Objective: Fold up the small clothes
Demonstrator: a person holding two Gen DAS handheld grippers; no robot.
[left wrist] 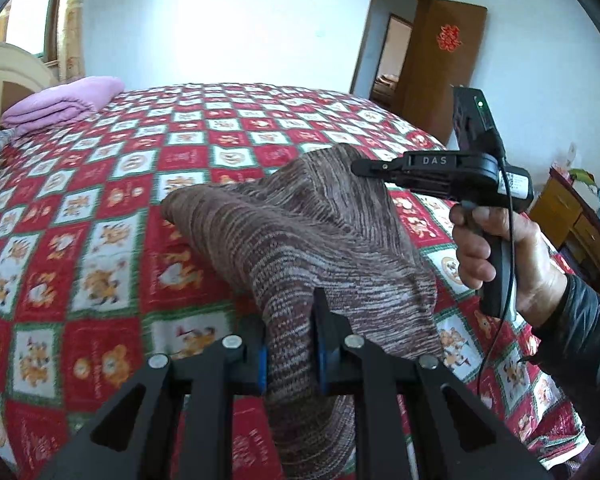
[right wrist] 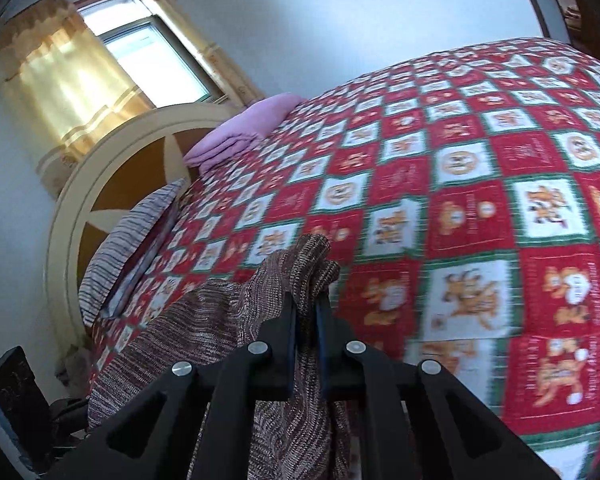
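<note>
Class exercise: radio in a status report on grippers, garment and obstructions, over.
Left gripper and right gripper: jaws shut on the brown knit garment. Garment lifted over the quilt. Nothing in the way.

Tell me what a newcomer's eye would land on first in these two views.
First, the brown striped knit garment, lifted in the middle foreground and pinched at two spots by the left gripper and the right gripper. Behind it, the red, white and green checkered bedspread fills the bed. A folded pink blanket lies at the far left by the headboard.
</note>
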